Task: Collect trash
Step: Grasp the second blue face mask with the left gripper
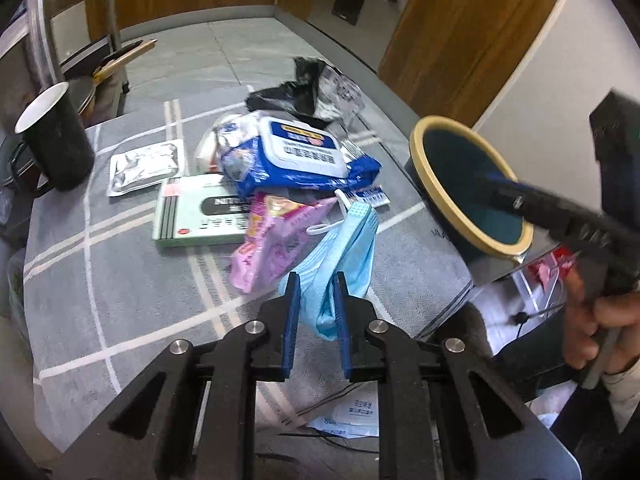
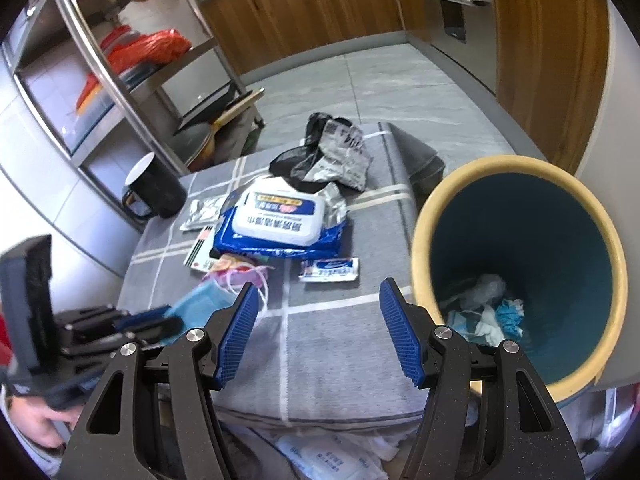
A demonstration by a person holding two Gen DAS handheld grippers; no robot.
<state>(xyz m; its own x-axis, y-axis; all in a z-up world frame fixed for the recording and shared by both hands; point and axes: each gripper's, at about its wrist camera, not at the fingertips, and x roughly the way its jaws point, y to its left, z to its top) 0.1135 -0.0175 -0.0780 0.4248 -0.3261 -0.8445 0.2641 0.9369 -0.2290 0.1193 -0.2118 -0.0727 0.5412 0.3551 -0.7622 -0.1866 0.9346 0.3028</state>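
**Mask pinched, bin waiting**

Your left gripper (image 1: 316, 284) pinches the blue face mask (image 1: 340, 256), just left of the trash bin (image 2: 420, 240). Your right gripper (image 2: 318, 304) hangs spread wide beside that bin. Farther left: wipes pack (image 2: 276, 220), black mug (image 2: 156, 190).

On the tabletop (image 2: 340, 360) there was one black mug (image 1: 56, 140), one bin (image 2: 520, 272), one blue wipes pack (image 1: 304, 156), one pink packet (image 1: 276, 240), one green box (image 1: 192, 216), one blue face mask (image 1: 340, 264), one silver sachet (image 1: 144, 166), one small white sachet (image 2: 330, 270) and one black-and-silver crumpled bag (image 2: 328, 156).
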